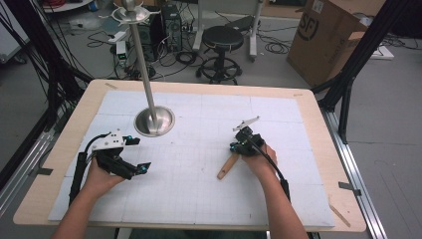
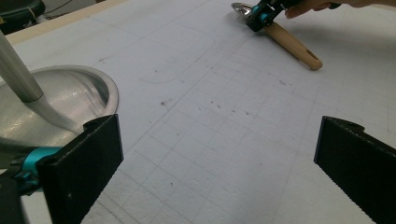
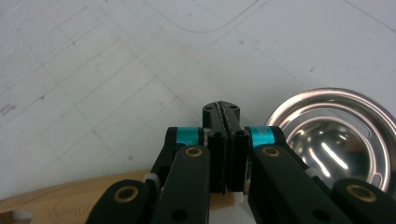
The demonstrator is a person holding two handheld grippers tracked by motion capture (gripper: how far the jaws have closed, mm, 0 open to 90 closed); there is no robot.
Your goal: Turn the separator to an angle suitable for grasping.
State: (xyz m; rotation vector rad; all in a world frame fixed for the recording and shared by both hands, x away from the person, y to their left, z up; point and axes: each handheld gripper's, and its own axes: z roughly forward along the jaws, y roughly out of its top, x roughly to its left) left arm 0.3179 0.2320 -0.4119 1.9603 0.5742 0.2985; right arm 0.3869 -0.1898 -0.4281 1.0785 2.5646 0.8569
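Two tongs are seen: the right tongs (image 3: pixel 223 116) are pressed shut above a wooden-handled ladle (image 1: pixel 228 167) lying on the worktop (image 1: pixel 308 99) — whether anything is pinched cannot be told — while the left tongs (image 2: pixel 219 158) are held wide apart, empty. If lifted, the ladle should be kept level.

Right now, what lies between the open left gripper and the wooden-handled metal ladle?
Nothing: bare white gridded mat separates the left gripper from the wooden-handled metal ladle, per the left gripper view.
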